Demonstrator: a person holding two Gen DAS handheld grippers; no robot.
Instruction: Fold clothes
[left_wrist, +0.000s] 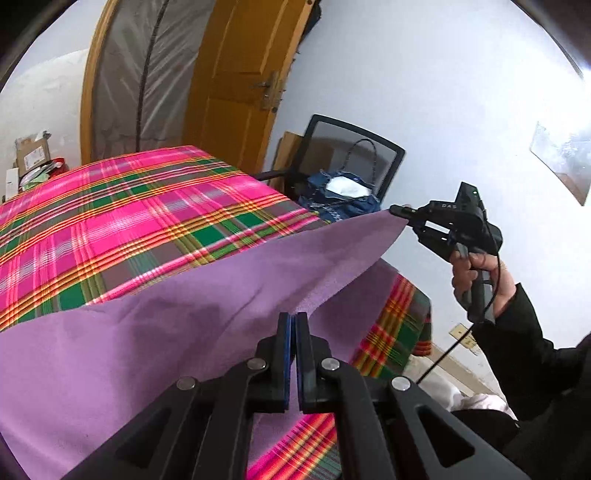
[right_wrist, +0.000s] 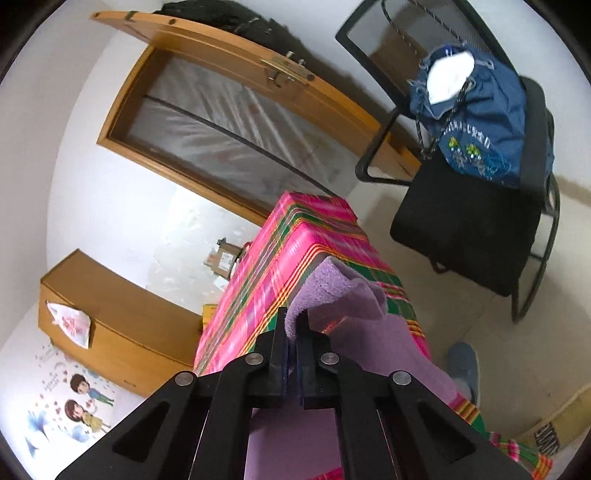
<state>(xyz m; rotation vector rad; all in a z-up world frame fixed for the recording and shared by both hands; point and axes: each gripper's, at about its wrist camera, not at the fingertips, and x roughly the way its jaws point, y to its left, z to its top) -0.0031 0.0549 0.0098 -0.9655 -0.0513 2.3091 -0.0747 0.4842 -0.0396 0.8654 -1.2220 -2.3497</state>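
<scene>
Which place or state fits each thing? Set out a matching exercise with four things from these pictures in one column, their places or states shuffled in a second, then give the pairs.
Things:
1. purple cloth
2. blue bag
3. plaid cover
4. right gripper

Places or states:
A. spread over the table
B. lying on the black chair
C. held up by both grippers
D. pinching a cloth corner

Pairs: 1-C, 2-B, 3-A, 4-D

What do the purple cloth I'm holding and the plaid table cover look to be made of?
The purple cloth looks like soft matte microfibre or terry: fuzzy nap at the pinched edge, no sheen. The plaid cover seems a thin woven fabric, slightly glossy, possibly synthetic; crisp woven stripes and bright highlights suggest that.
</scene>
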